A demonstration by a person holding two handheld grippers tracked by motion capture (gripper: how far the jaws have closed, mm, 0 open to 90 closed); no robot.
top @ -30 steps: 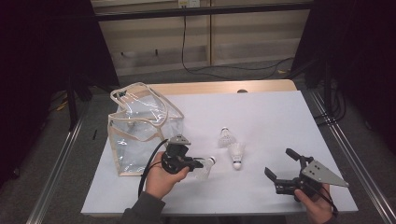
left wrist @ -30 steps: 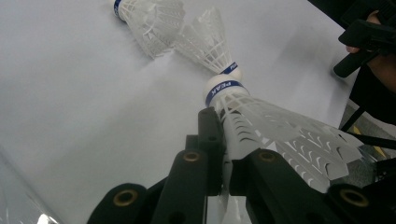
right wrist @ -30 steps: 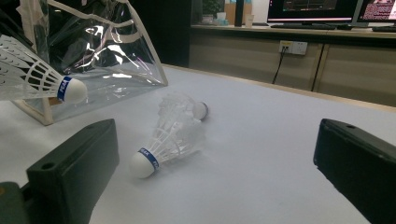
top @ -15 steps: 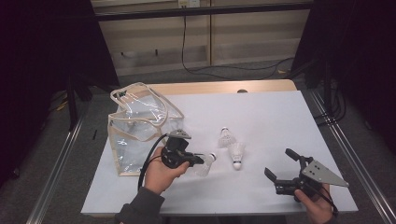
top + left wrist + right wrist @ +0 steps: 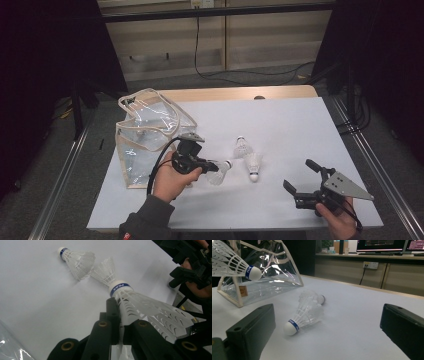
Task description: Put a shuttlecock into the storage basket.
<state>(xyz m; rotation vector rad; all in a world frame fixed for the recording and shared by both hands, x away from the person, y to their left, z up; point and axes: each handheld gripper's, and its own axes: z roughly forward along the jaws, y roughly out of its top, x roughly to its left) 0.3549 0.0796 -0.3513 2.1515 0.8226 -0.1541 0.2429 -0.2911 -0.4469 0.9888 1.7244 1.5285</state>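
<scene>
Left tongs (image 5: pixel 207 165) clamped on a shuttlecock (image 5: pixel 220 171), pinched at the skirt near the cork, lifted off the worktop (image 5: pixel 300 125) toward its near-left part. Long axis of the held shuttlecock roughly level, cork pointing away from the hand toward the worktop's middle, skirt back toward the wrist. Clear bag (image 5: pixel 150 135) at the left edge, just beside and behind the left hand, mouth apparently open at the top, though hard to judge through the clear plastic. Likely next move: a swing toward the left edge and up over that mouth, cork or skirt first depending on a wrist turn. Left hand far nearer the bag than the right.

Right tongs (image 5: pixel 302 182) spread wide with nothing between them, low near the near-right corner, well apart from everything.

Two more shuttlecocks (image 5: pixel 248 157) lying mid-worktop, touching, skirts meeting.

Left gripper view: jaw pads pressing the white plastic skirt (image 5: pixel 150 312), blue-banded cork (image 5: pixel 119 288) just past the tips. Right gripper view: held shuttlecock in front of the bag wall (image 5: pixel 269 275), above the surface.
</scene>
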